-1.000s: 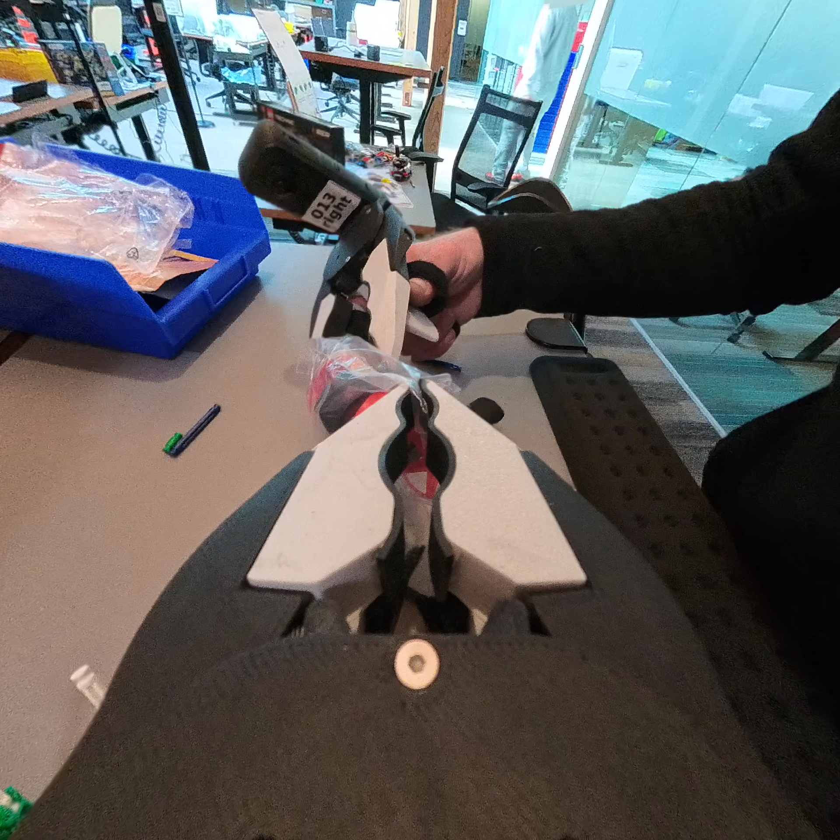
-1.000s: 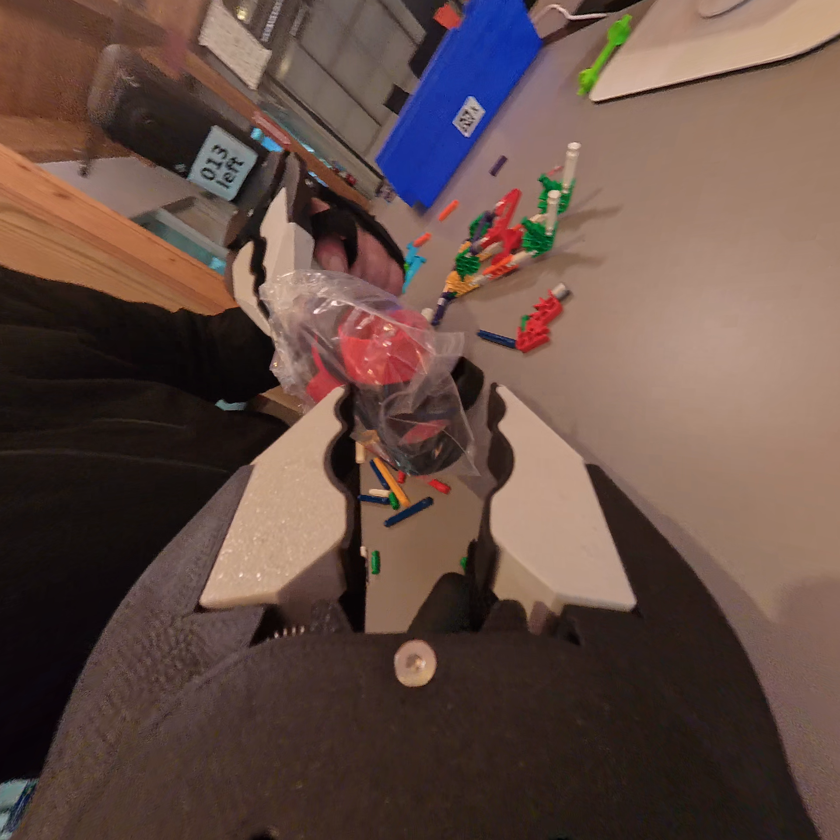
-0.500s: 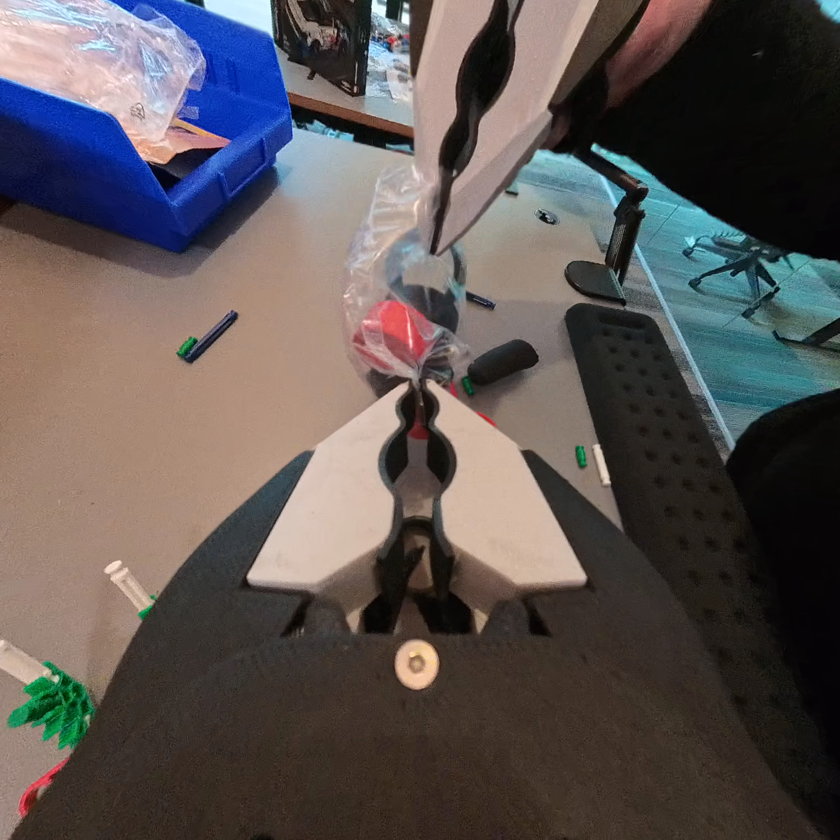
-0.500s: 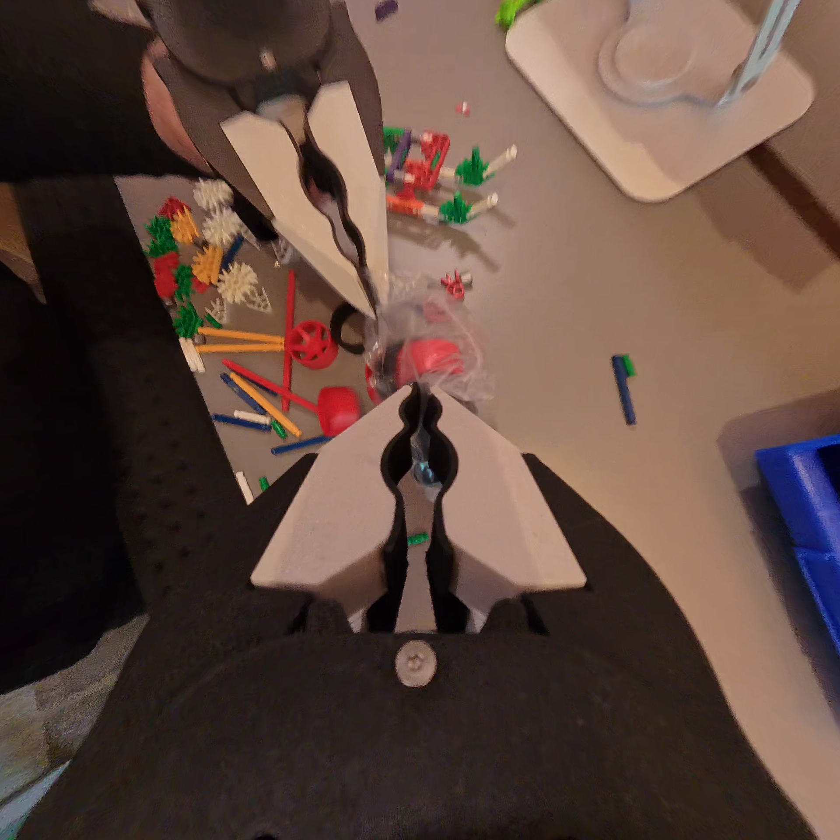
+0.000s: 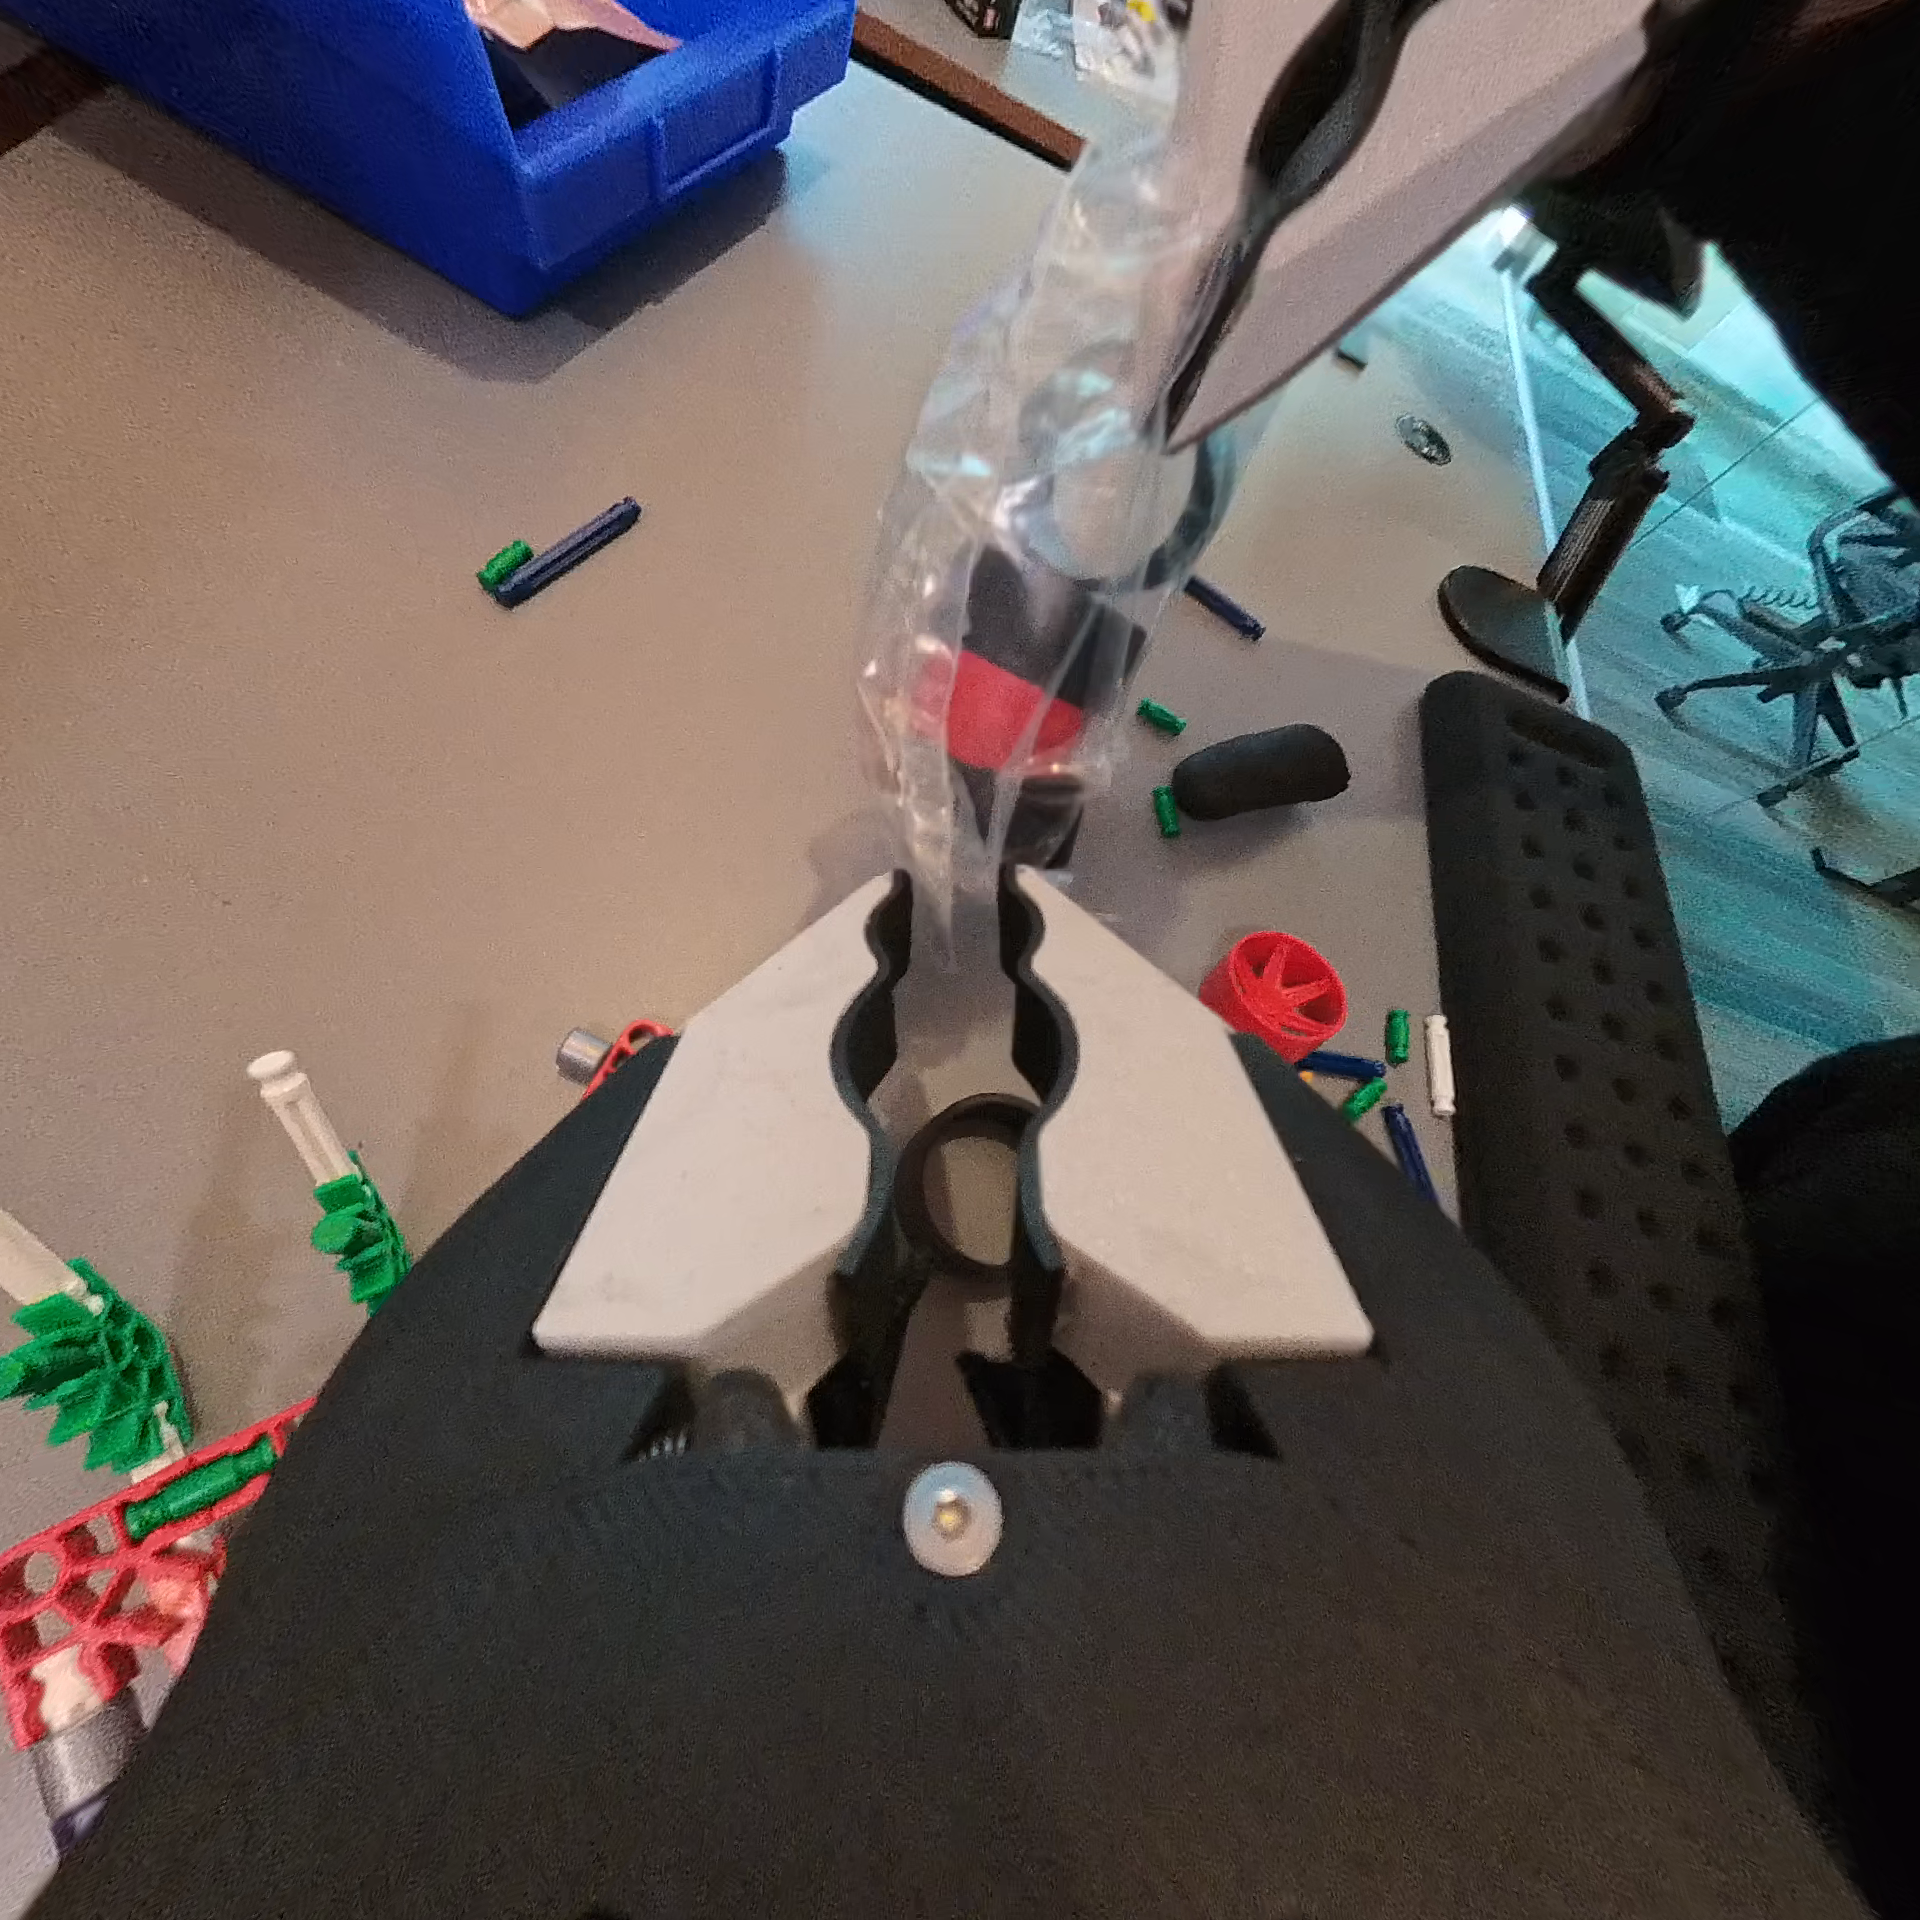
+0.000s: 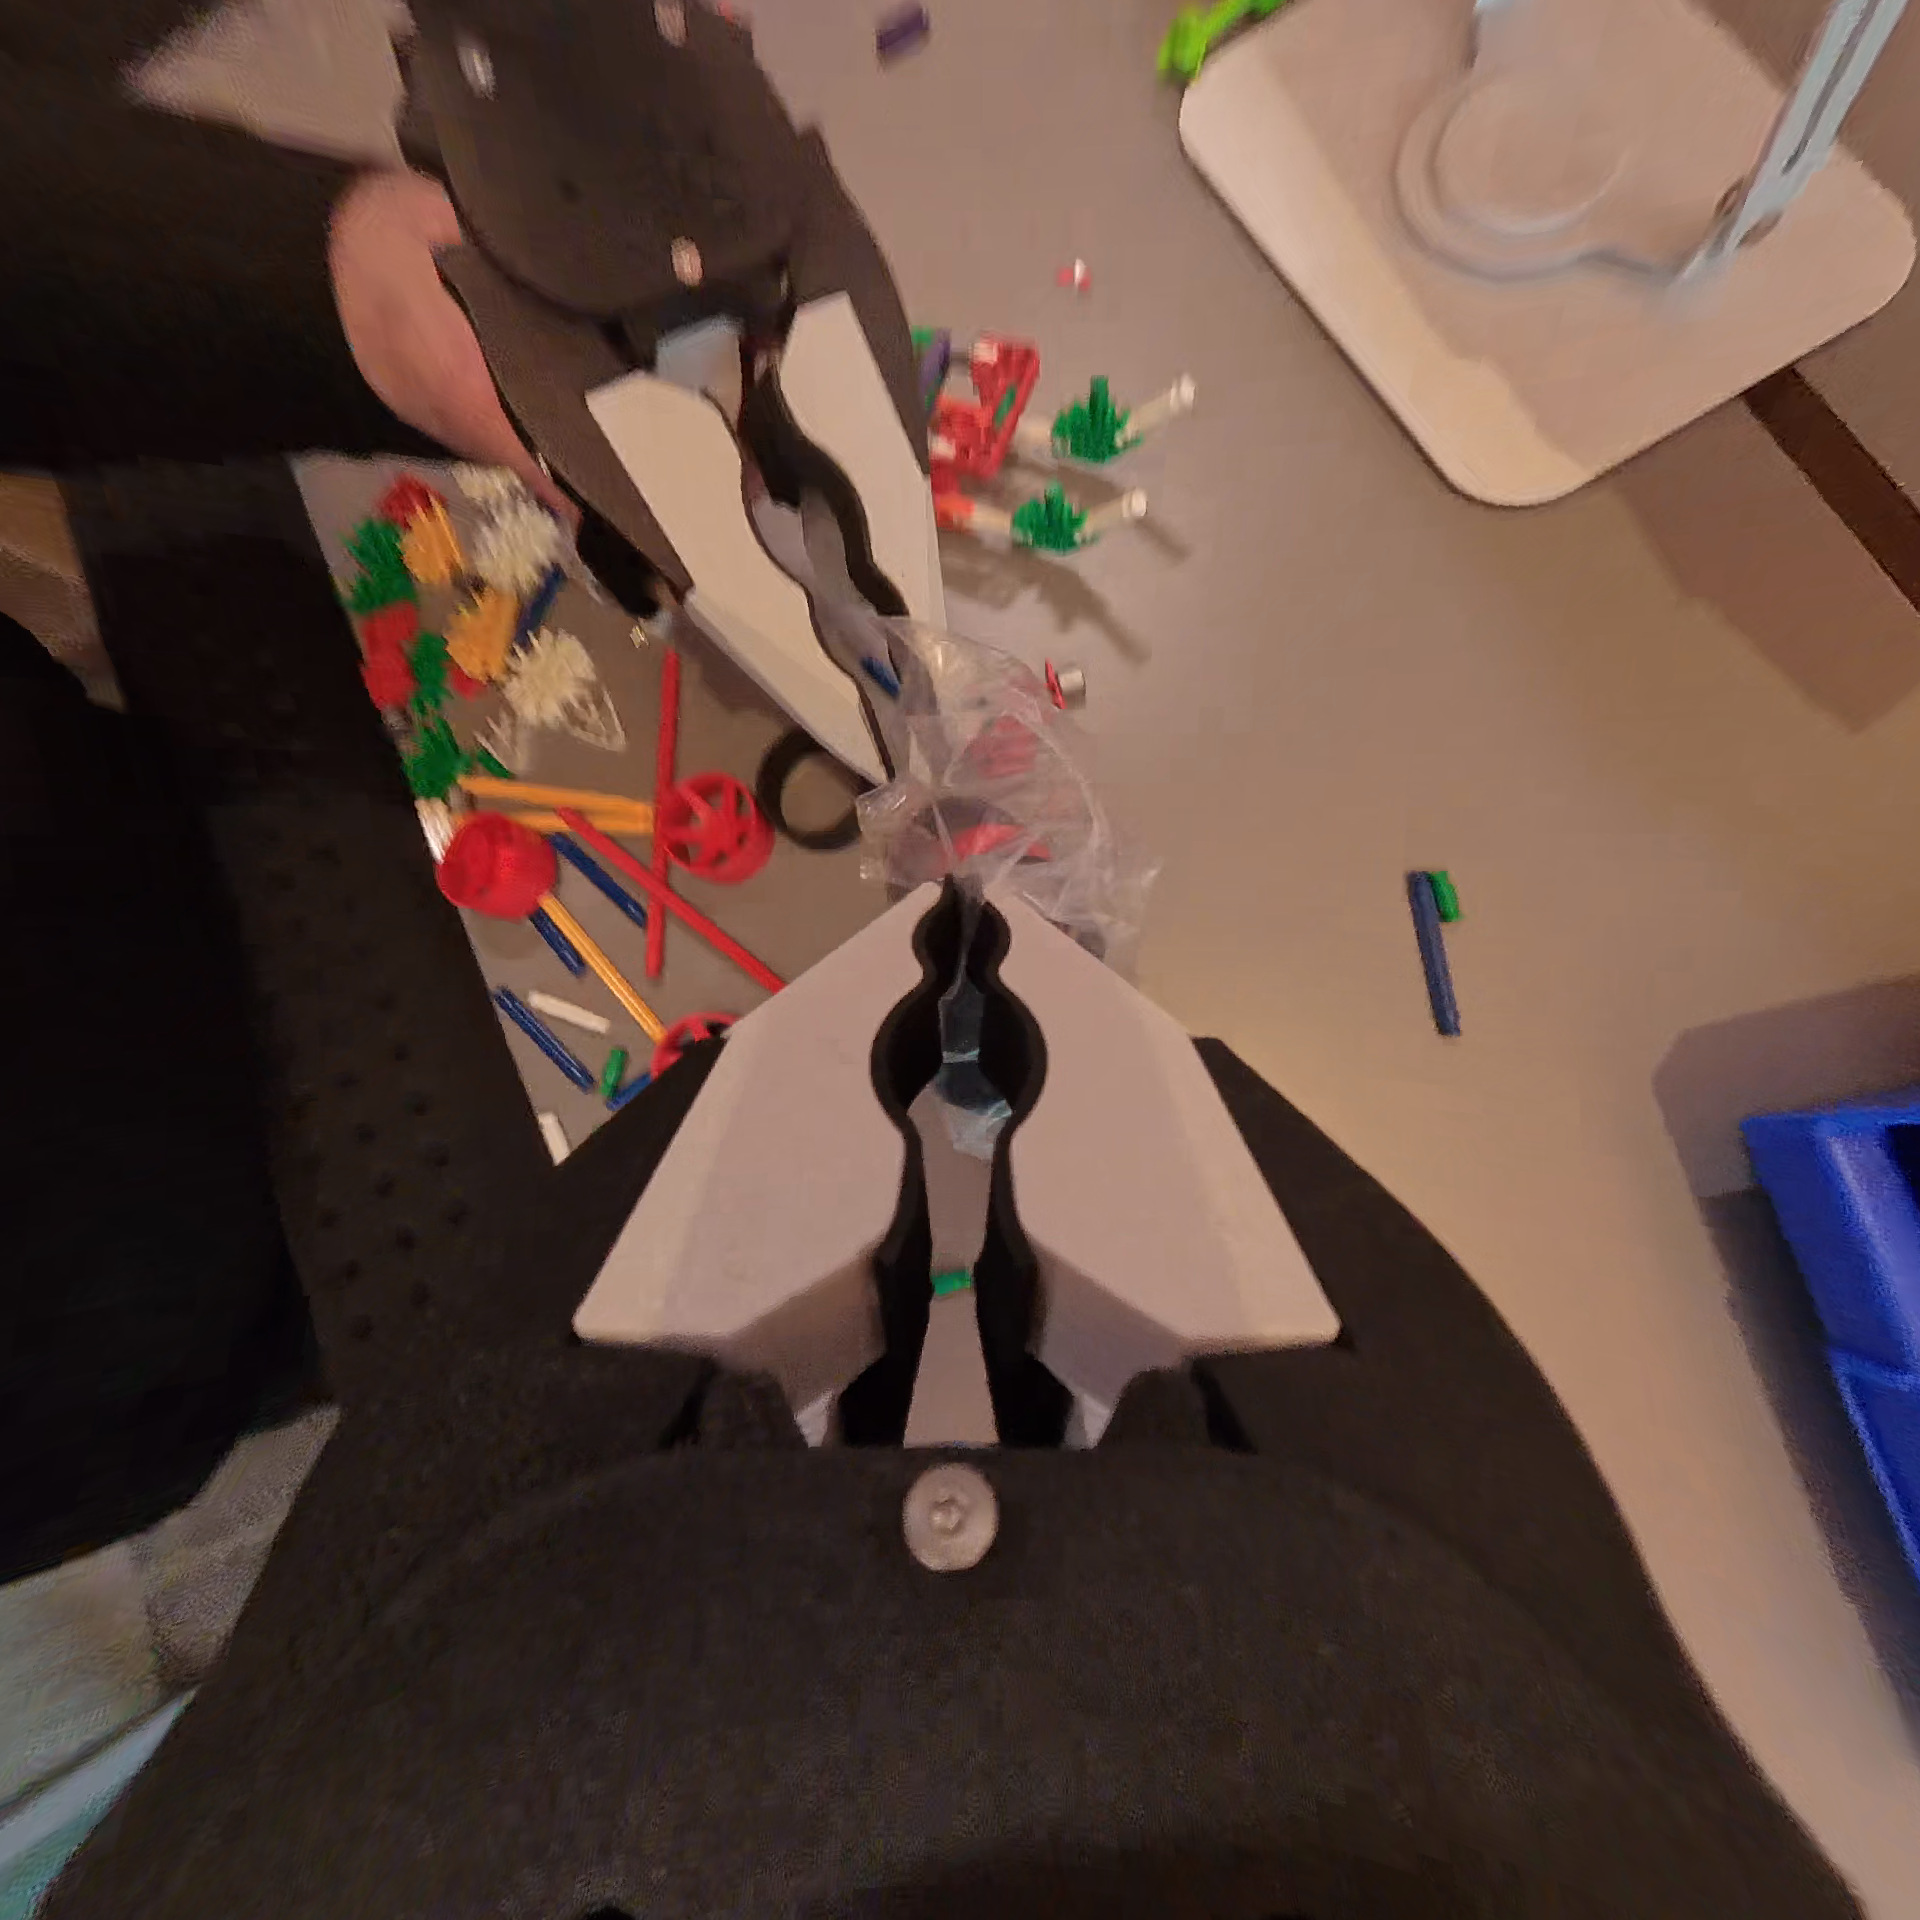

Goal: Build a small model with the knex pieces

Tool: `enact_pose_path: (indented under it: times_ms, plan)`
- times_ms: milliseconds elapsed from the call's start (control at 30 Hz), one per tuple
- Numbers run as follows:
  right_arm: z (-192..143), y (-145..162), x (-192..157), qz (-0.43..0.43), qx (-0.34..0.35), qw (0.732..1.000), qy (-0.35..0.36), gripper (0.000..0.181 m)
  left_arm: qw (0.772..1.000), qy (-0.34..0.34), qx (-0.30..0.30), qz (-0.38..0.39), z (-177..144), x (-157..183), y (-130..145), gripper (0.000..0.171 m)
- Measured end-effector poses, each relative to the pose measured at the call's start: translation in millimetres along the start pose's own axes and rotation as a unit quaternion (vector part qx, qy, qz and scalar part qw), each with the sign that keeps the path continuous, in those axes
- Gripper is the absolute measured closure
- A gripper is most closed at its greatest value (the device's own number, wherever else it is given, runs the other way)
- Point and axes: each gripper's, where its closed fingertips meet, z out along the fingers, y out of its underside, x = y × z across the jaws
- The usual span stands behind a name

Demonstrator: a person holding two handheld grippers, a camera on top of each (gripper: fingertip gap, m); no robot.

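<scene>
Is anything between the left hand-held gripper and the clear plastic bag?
Nothing visible does. The lower edge of the clear plastic bag of red and black parts hangs between the open fingers of the left hand-held gripper; the right hand-held gripper pinches its top.

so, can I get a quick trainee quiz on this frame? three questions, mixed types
1. True or false: the right gripper is shut on the clear plastic bag.
2. Multiple choice: how do the jaws of the left gripper stand?
A. clamped on a red wheel
B. apart, with the bag's lower end between the tips
C. gripping the blue bin's rim
3. Short answer: which loose thing on the table shows through the gap between the left gripper's fingers?

Key: 1 true; 2 B; 3 the black ring.
</scene>
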Motion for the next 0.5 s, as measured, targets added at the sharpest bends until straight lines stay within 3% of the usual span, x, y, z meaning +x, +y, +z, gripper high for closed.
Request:
enact_pose_path:
  times_ms: [33,100,200,267,333,367,433,500]
  plan:
    - [-0.3,-3.7,-0.3,0.009,0.007,1.000,-0.007,0.181,1.000,0.004,0.013,-0.007,-3.2,1.0,-4.3,0.158]
    - [11.3,18.2,3.2,-0.011,-0.064,0.998,0.006,0.181,1.000,0.003,0.014,-0.020,-5.0,-0.8,-5.5,0.150]
    - [-6.4,-8.0,0.7,0.009,0.012,1.000,-0.001,0.181,1.000,0.000,0.019,-0.017,-4.4,-0.5,-7.2,0.135]
    - [-0.3,7.2,5.4,0.003,-0.033,0.999,0.013,0.181,0.999,0.013,0.017,-0.034,0.2,2.8,-5.8,0.125]
    - [-13.1,-16.0,-4.2,0.022,0.035,0.999,-0.012,0.181,0.999,0.020,0.017,-0.042,5.4,7.1,-6.1,0.110]
    - [-11.1,-11.3,1.7,0.036,0.026,0.999,-0.004,0.181,0.998,0.028,0.020,-0.055,8.4,10.6,-7.6,0.116]
    - [-6.3,-4.8,3.1,0.049,0.024,0.998,-0.006,0.181,0.994,0.042,0.042,-0.091,18.4,14.8,-12.2,0.106]
    - [-6.5,-7.2,-2.7,0.042,0.027,0.999,-0.011,0.181,0.993,0.014,0.057,-0.105,23.4,9.8,-13.7,0.104]
